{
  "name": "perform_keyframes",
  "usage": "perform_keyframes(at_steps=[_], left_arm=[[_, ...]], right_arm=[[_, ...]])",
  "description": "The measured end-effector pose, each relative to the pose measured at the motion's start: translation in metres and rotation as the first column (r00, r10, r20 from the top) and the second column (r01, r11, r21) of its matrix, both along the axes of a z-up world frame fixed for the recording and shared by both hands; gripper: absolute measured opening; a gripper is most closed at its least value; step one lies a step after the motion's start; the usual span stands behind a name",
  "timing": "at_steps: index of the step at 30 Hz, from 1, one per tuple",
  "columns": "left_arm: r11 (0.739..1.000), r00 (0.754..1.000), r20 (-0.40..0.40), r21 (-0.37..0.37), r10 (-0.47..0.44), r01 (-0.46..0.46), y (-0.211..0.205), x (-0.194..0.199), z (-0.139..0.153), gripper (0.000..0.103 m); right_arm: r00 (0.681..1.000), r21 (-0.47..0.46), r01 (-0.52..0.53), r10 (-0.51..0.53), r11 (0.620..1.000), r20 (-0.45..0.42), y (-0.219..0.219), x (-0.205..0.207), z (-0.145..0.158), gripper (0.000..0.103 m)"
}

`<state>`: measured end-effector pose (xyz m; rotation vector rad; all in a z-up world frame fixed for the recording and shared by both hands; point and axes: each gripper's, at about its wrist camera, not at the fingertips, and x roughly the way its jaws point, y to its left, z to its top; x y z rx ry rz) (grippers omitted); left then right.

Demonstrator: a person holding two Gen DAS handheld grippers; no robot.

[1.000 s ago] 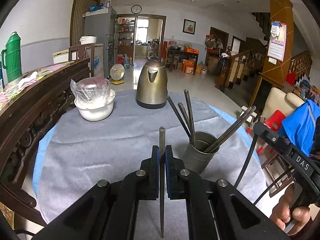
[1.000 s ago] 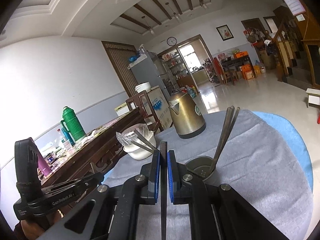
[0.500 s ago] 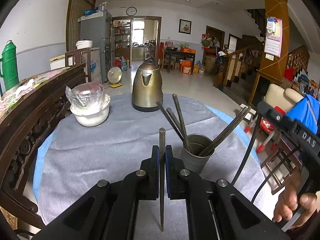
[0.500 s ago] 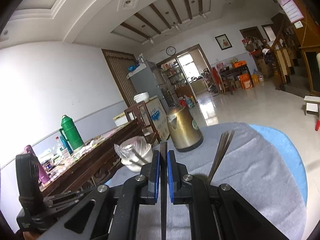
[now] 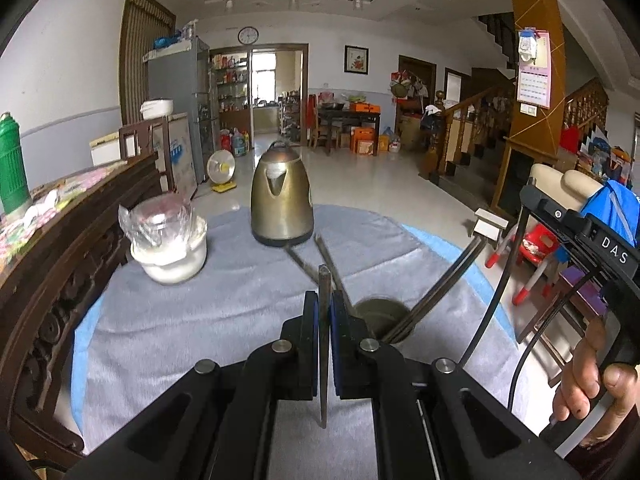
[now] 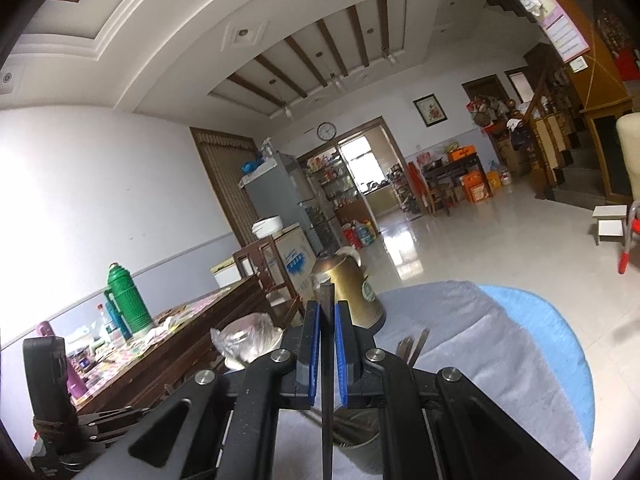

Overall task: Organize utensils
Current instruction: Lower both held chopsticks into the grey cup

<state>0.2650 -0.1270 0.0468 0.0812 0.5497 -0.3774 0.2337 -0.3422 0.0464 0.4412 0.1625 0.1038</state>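
My left gripper [image 5: 324,300] is shut on a dark chopstick [image 5: 323,344] that runs along its fingers, held above the grey-clothed table. Just right of it stands a metal utensil cup [image 5: 380,314] with several dark chopsticks [image 5: 440,288] leaning out of it. My right gripper [image 6: 327,312] is shut on another dark chopstick [image 6: 327,380], tilted up toward the room. The same cup [image 6: 356,436] shows below its fingers, mostly hidden, with chopstick ends [image 6: 412,348] sticking up.
A brass kettle [image 5: 281,200] stands at the table's far side, a white bowl with a plastic-wrapped jar [image 5: 168,236] at the left. A dark wooden sideboard [image 5: 60,240] with a green thermos [image 5: 12,164] runs along the left. The right hand's gripper handle [image 5: 592,248] is at the right.
My left gripper moved forward and over the cup, which now sits close beside its fingers. My right gripper tilted upward and moved over the cup, hiding most of it.
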Motion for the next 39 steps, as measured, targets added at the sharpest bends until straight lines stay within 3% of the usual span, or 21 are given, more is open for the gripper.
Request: perform_keyframes(at_steps=[8, 19, 25, 30, 39], left_arm=[[0.999, 0.997, 0.069, -0.017, -0.041, 0.042, -0.015, 0.004, 0.032, 0.006], [0.993, 0.987, 0.157, -0.102, -0.045, 0.062, -0.027, 0.014, 0.064, 0.006], [0.989, 0.984, 0.176, -0.138, -0.034, 0.059, -0.036, 0.019, 0.057, 0.006], [0.986, 0.987, 0.158, -0.163, -0.007, 0.033, -0.041, 0.031, 0.040, 0.006], [0.990, 0.994, 0.109, -0.140, -0.014, 0.029, -0.050, 0.034, 0.019, 0.006]], right_arm=[[0.996, -0.007, 0.065, -0.065, 0.998, 0.067, -0.014, 0.001, 0.023, 0.008], [0.975, 0.013, 0.156, -0.156, 0.988, 0.156, -0.016, 0.006, 0.045, 0.008], [0.952, 0.011, 0.247, -0.244, 0.969, 0.185, -0.009, 0.019, 0.043, 0.008], [0.945, 0.010, 0.288, -0.286, 0.957, 0.158, -0.002, 0.036, 0.032, 0.008], [0.957, -0.021, 0.281, -0.278, 0.960, 0.078, 0.005, 0.049, 0.010, 0.008]])
